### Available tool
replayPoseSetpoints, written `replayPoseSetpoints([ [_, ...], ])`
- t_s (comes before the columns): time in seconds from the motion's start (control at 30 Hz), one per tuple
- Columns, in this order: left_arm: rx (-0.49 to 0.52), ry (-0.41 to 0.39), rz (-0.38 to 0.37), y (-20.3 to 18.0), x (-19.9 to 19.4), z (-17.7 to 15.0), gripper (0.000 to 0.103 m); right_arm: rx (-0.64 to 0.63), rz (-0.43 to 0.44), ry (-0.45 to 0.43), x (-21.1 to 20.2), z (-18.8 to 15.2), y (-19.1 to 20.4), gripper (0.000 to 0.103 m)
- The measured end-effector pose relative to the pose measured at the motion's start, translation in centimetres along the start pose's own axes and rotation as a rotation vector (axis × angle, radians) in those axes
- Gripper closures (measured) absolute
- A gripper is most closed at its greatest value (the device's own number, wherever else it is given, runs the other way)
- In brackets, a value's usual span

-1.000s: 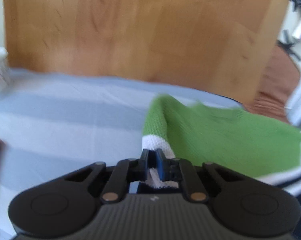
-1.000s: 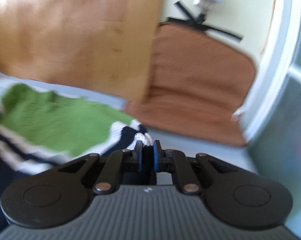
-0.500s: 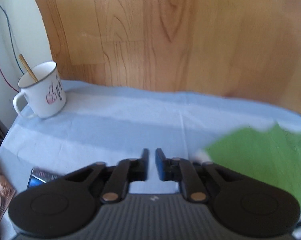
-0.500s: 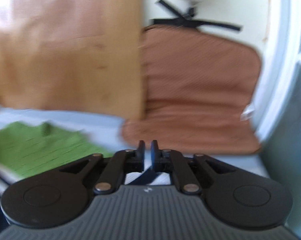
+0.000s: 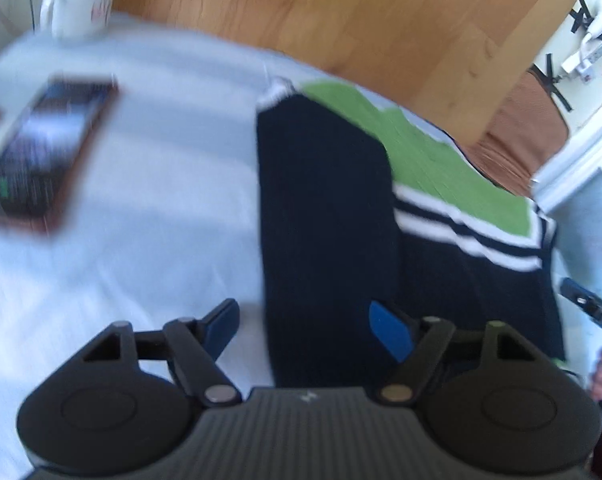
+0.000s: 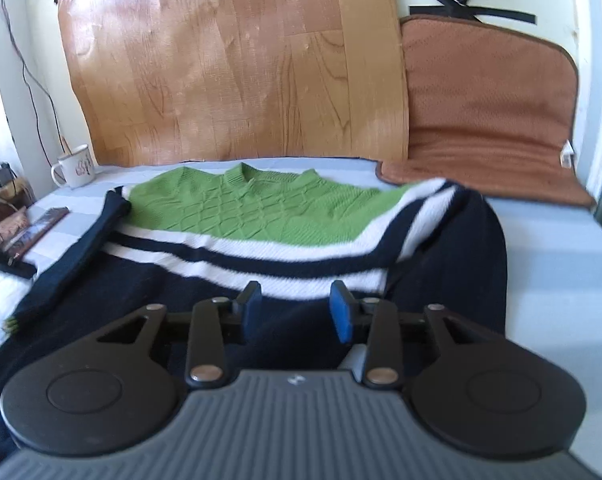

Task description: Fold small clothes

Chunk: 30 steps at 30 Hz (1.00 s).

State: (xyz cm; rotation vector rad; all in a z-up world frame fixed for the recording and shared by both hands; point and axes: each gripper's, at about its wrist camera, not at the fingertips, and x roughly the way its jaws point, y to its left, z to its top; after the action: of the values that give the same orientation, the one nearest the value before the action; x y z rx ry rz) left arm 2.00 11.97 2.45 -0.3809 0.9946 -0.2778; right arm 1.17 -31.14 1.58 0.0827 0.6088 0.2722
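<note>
On the pale sheet (image 6: 561, 256) we see the sweater (image 6: 261, 208) spread flat; above it, left gripper (image 5: 305, 322) and right gripper (image 6: 295, 306) are opening, nothing pinched; a mug (image 6: 77, 166) stands beyond its left sleeve.

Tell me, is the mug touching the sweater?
Apart. In the right wrist view the mug stands at the far left corner, with a strip of bare sheet between it and the sweater.
</note>
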Motion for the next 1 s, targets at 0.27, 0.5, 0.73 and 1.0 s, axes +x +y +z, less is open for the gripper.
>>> replayPoseSetpoints([
  [0.27, 0.089, -0.099, 0.185, -0.7, -1.0, -0.8, 0.095, 0.084, -0.073, -0.072, -3.7, -1.4, -0.4, 0.062],
  [0.5, 0.079, -0.256, 0.65, 3.1, -4.8, 1.1, 0.093, 0.131, -0.144, -0.102, -6.9, -2.4, -2.4, 0.061],
  [0.73, 0.156, -0.161, 0.31, 0.6, -6.2, -3.2, 0.072, 0.204, 0.135, 0.052, -7.9, -6.0, -1.6, 0.059],
  [1.0, 0.216, 0.002, 0.028, -3.2, -4.0, -9.6, 0.054, 0.254, 0.198, 0.179, -7.4, -10.2, 0.3, 0.049],
])
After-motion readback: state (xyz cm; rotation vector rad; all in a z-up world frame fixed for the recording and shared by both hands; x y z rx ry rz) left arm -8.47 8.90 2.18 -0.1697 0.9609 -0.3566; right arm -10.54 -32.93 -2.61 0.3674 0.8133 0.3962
